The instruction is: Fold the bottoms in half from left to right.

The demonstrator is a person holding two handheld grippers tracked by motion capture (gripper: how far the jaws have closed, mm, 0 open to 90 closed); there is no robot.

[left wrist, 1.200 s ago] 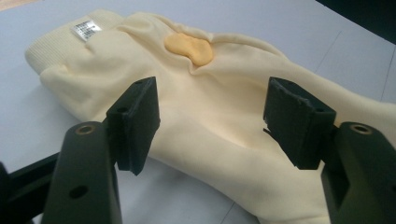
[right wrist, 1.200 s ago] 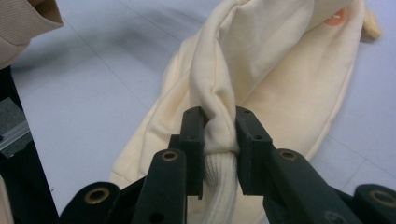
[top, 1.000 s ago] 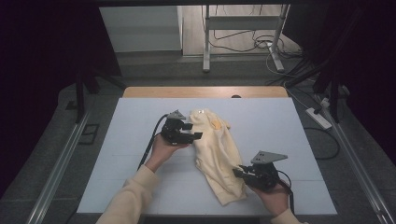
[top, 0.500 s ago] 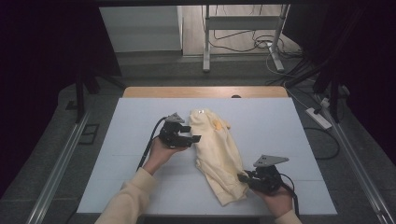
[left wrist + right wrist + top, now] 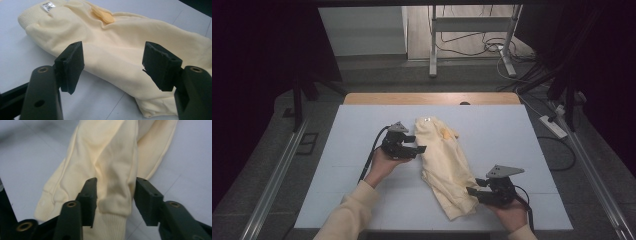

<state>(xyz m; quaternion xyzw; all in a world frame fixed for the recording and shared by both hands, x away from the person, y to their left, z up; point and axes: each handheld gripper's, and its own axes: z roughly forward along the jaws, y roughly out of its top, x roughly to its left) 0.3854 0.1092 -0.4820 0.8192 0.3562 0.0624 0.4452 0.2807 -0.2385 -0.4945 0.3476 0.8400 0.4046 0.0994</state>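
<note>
A pale yellow garment (image 5: 446, 160) lies folded in a long strip on the white table (image 5: 337, 165), running from the middle toward the near right. Its ribbed hem with a white label (image 5: 48, 5) is at the far end. My left gripper (image 5: 421, 149) is open beside the garment's left edge, and its jaws frame the cloth (image 5: 120, 42) without touching it. My right gripper (image 5: 472, 192) is at the garment's near end. Its jaws have just been opening, and a fold of sleeve with a ribbed cuff (image 5: 110, 195) sits loosely between its pads (image 5: 147, 200).
The table's wooden far edge (image 5: 427, 98) borders a dark floor with metal frame legs (image 5: 432, 45) and cables. A power strip (image 5: 553, 126) lies on the floor to the right. Bare white tabletop spreads left and right of the garment.
The right gripper's jaws have spread apart from the cloth they were pinching, and the right hand has slid slightly toward the near edge. The left gripper has kept still.
</note>
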